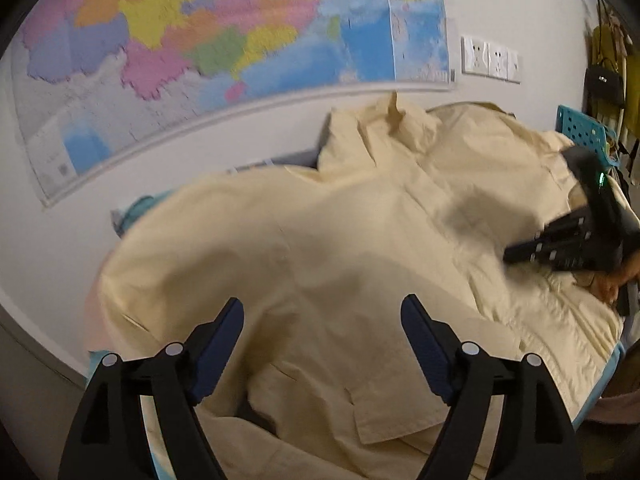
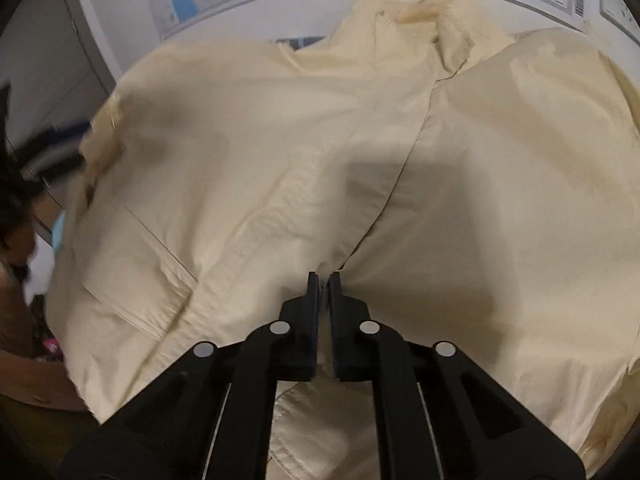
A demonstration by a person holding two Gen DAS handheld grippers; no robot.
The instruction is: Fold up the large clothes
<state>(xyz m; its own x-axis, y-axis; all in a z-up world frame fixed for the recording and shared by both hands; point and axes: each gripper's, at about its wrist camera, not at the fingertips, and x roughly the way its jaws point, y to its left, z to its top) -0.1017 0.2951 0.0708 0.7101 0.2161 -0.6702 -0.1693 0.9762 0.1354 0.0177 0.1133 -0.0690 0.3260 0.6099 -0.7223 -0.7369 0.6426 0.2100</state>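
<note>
Now right claw (image 2: 324,280) pinches jacket (image 2: 248,140) front edge.

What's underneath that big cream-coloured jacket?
Under the cream jacket only a light blue surface peeks out at its edges. A dark gap shows beneath one fold. Everything else below is covered.

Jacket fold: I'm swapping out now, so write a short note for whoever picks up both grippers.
Left gripper: open, above the jacket, holding nothing.
Right gripper: shut, apparently pinching fabric by the front opening near the hem; the exact grip is hidden.
Jacket: cream, spread front up, collar toward the wall map, rumpled.
Done: laid out; no clear fold yet.
Left: probably bring the sides in, then fold lengthwise.
</note>
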